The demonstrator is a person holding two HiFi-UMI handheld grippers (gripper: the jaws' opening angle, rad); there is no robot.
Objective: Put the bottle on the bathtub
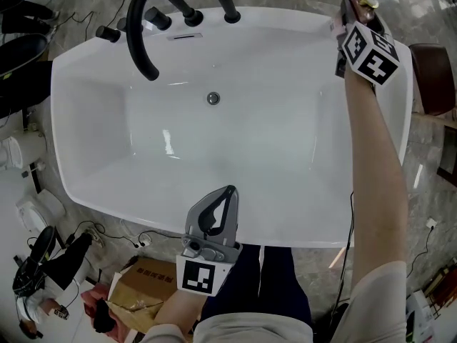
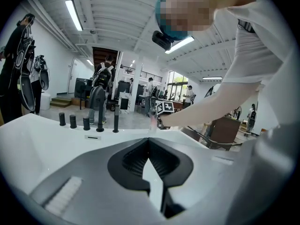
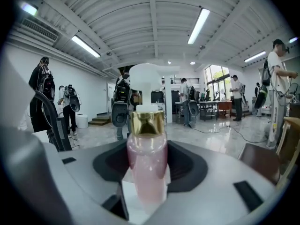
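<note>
Right tool (image 3: 147, 172) is gripping the bottle (image 3: 146, 144) upright between its pads: pink liquid, gold collar, white pump on top. It is holding the bottle at the far right corner of the white bathtub (image 1: 285, 18), over the rim; whether the base is touching the rim is not showing. Left tool (image 1: 228, 191) is hovering at the near rim with its tips closed together and nothing between them, pointing across the tub, with the black faucet (image 1: 143, 31) standing at the far left end.
</note>
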